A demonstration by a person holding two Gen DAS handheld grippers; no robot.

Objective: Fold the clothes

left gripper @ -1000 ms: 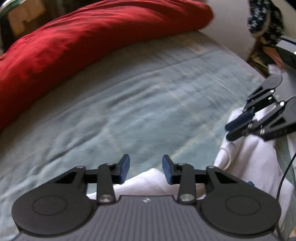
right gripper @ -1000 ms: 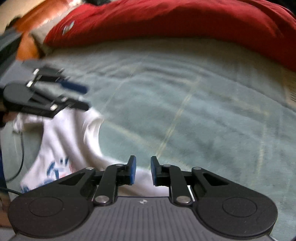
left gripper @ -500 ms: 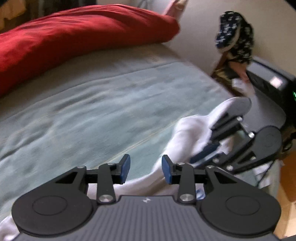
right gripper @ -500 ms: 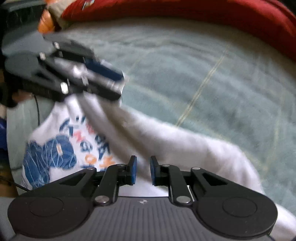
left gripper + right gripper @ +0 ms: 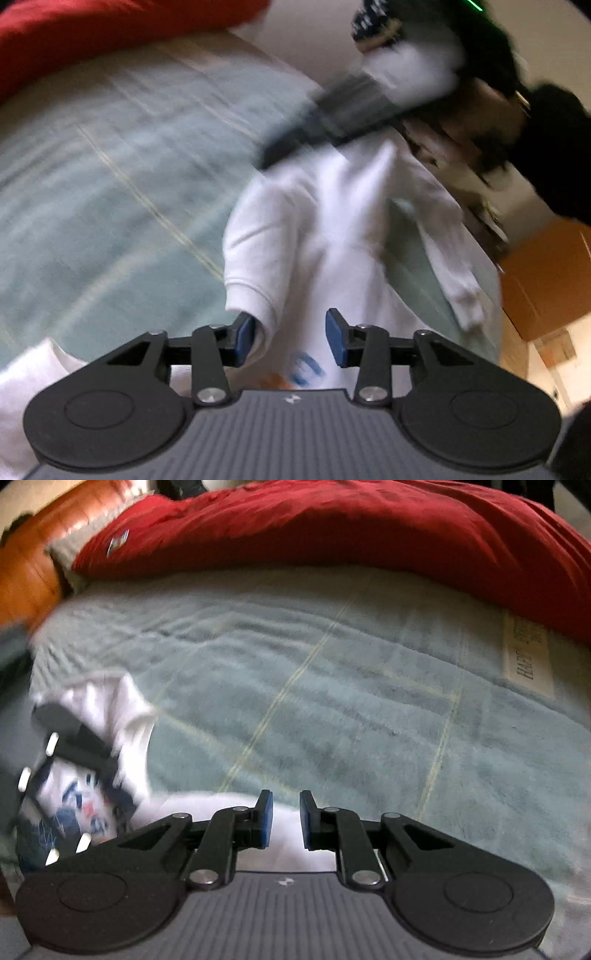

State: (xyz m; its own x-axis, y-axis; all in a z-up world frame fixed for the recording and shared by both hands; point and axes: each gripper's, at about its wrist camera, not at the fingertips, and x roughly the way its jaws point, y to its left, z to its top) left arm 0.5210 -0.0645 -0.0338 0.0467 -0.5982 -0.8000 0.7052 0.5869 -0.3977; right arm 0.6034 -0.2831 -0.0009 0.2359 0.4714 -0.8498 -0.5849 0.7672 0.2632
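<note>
- Bedspread [image 5: 332, 709], pale green, red duvet [image 5: 332, 528] along far edge.
- White sweatshirt [image 5: 332, 229] spread on near bedspread edge, blue print up.
- Left gripper [image 5: 290, 338]: jaws opening, cuff against one pad, unpinched.
- Right gripper [image 5: 284, 819]: narrow gap over white cloth; grip indeterminable.

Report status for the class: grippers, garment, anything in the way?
Left gripper jaws opening, white shirt sleeve between them. Right gripper narrow, seemingly pinching shirt. Shirt unfolded on green blanket. Red duvet beyond, not obstructing.

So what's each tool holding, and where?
Right tool pinches the white sweatshirt at an edge; which part is unclear. Left tool holds nothing, jaws opening around the sleeve cuff.
</note>
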